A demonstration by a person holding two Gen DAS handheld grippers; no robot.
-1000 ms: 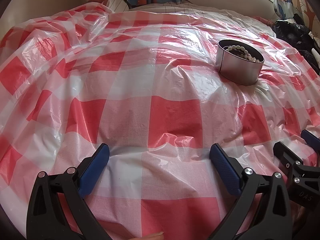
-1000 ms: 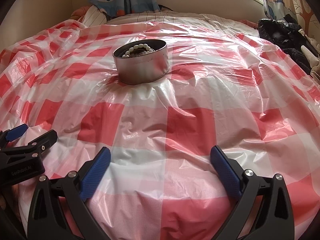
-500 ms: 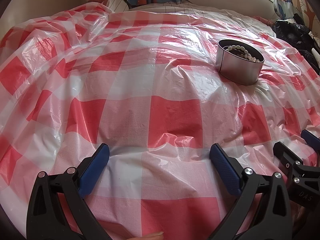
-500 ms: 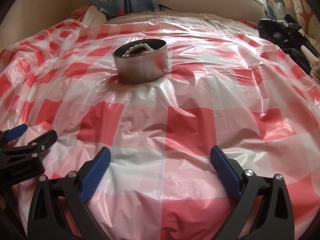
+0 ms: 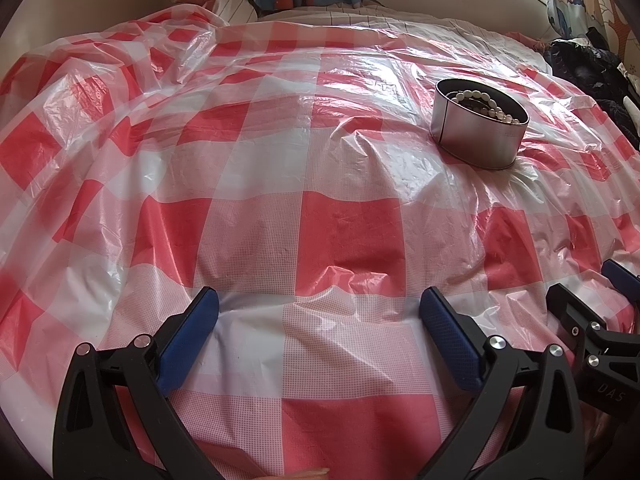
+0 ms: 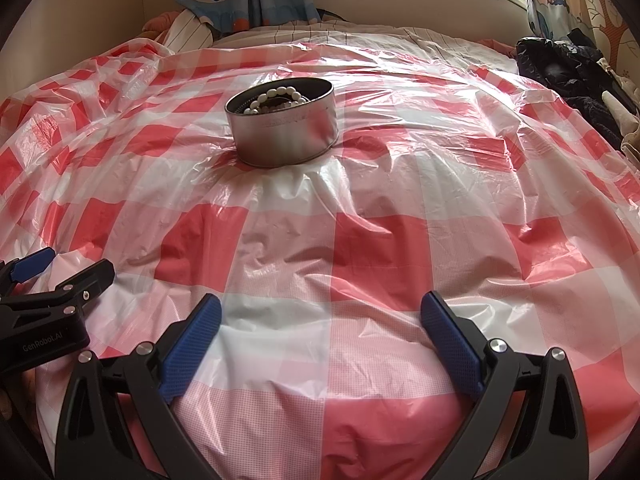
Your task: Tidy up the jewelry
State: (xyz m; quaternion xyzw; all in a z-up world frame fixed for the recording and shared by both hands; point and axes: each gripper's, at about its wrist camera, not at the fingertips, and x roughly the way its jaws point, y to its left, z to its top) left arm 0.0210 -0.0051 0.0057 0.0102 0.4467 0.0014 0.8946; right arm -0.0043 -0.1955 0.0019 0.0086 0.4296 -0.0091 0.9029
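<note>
We hold our left gripper [image 5: 318, 312] and right gripper [image 6: 320, 314] side by side, low over a red-and-white checked plastic sheet [image 6: 380, 248], jaws spread wide and empty. Farther off stands a round metal tin [image 6: 282, 130] with a white bead bracelet [image 6: 276, 96] lying inside.

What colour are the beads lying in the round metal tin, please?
White or cream, pearl-like beads in the silver tin; clearest in the right wrist view.
</note>
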